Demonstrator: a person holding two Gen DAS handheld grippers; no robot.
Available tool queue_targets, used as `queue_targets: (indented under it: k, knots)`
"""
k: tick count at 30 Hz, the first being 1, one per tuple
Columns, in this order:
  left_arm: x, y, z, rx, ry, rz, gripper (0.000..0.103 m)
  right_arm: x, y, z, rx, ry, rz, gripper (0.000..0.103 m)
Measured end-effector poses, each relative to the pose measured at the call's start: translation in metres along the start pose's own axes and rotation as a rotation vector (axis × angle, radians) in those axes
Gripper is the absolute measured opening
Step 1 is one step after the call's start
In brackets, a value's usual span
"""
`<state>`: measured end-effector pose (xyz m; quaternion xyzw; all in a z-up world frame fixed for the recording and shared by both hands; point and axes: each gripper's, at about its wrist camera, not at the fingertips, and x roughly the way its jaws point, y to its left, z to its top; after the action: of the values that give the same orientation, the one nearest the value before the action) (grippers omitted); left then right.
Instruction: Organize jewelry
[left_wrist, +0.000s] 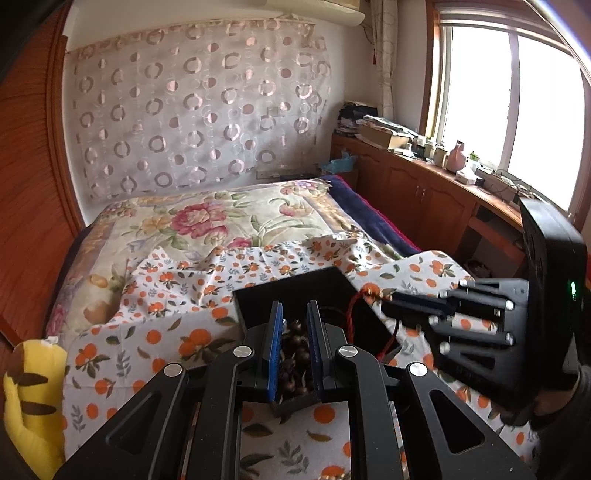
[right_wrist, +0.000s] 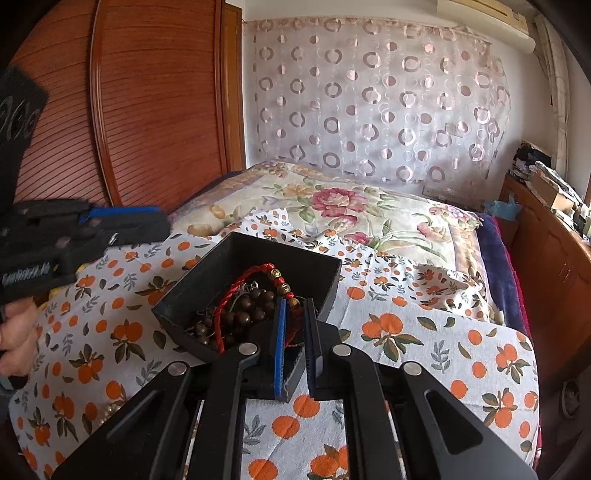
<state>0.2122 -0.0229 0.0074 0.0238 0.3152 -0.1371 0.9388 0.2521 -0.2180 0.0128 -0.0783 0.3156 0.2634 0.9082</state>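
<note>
A black open box (right_wrist: 236, 254) lies on the orange-print cloth on the bed; it also shows in the left wrist view (left_wrist: 295, 291). Inside are a dark wooden bead bracelet (right_wrist: 240, 314), also in the left view (left_wrist: 293, 354), and a red cord bracelet (right_wrist: 255, 271) with gold beads. My right gripper (right_wrist: 295, 306) straddles the box's near rim, narrowly parted, with red cord between its blue pads; whether it grips is unclear. My left gripper (left_wrist: 295, 310) hovers over the beads with a gap. In the right view the left gripper (right_wrist: 147, 221) shows at the left, blurred.
The orange-print cloth (right_wrist: 424, 350) covers the near bed, with a floral quilt (left_wrist: 207, 218) behind. A yellow plush toy (left_wrist: 33, 391) sits at the bed's left edge. A wooden cabinet (left_wrist: 424, 177) with clutter runs under the window on the right. A wooden wardrobe (right_wrist: 155, 110) stands left.
</note>
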Motion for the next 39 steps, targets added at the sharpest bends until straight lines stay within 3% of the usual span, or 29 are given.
queue_targets:
  k: [8,9,10,12,13,20,30,39]
  knots:
    - [-0.016,0.012,-0.032,-0.023,0.022,0.021,0.015,0.024,-0.005,0.016,0.033,0.043,-0.002,0.011]
    - [-0.018,0.013,-0.037,-0.026,0.027,0.021,0.020,0.027,-0.004,0.016,0.032,0.053,-0.002,0.011]
    - [-0.020,0.014,-0.040,-0.026,0.030,0.021,0.027,0.030,-0.002,0.017,0.027,0.059,-0.003,0.016]
    - [-0.026,0.014,-0.051,-0.024,0.037,0.025,0.028,0.033,0.000,0.014,0.020,0.071,-0.015,0.035]
    - [-0.028,0.015,-0.055,-0.024,0.040,0.027,0.028,0.033,0.002,0.013,0.016,0.066,-0.022,0.039]
    - [-0.045,0.013,-0.088,-0.044,0.065,0.032,0.043,0.010,0.006,0.003,0.028,0.046,-0.032,0.039]
    - [-0.070,0.005,-0.120,-0.022,0.047,0.097,0.090,-0.044,0.031,-0.047,0.003,0.054,-0.004,0.039]
    - [-0.074,0.000,-0.147,-0.009,0.107,0.100,0.093,-0.066,0.059,-0.096,-0.025,0.113,0.056,0.039]
